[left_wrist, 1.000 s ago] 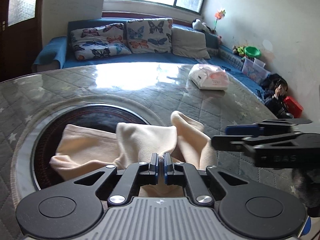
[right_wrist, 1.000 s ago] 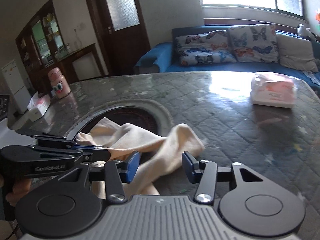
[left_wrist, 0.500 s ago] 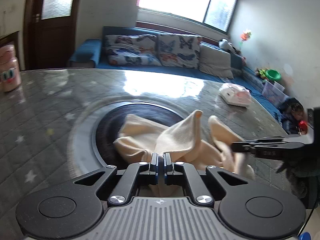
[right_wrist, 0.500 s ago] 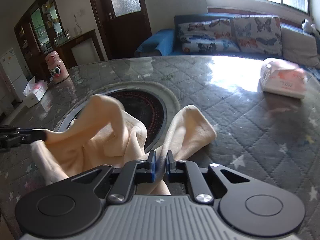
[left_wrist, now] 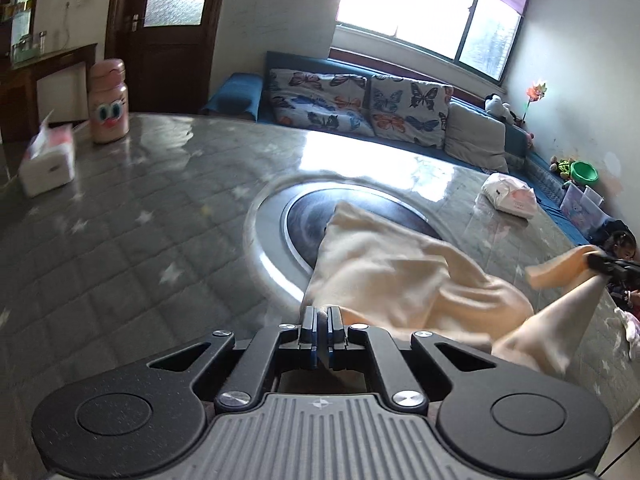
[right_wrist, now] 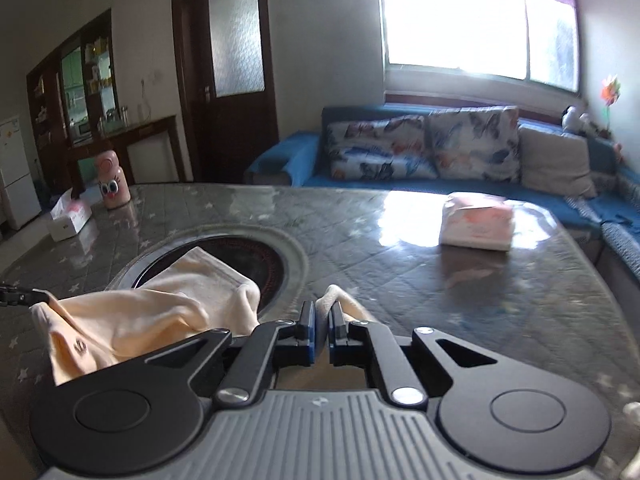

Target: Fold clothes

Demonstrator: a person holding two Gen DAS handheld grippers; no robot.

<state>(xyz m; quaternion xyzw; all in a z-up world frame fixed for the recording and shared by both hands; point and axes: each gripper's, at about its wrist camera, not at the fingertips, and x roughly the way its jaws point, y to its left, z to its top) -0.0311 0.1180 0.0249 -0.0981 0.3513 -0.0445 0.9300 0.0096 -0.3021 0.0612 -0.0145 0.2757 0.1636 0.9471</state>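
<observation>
A cream garment hangs stretched between my two grippers above the grey quilted table. My left gripper is shut on one edge of the cloth. My right gripper is shut on another edge, and the garment sags to its left towards the left gripper's tip. In the left wrist view the right gripper's tip holds the cloth at the far right. The far end of the garment still rests on the round dark inset.
A pink cartoon bottle and a white tissue box stand at the table's far left. A pink-white packet lies at the far right. A blue sofa with butterfly cushions is behind the table.
My right gripper has shut on the garment. Both grippers have lifted and moved apart, which stretched the bunched cloth out between them.
</observation>
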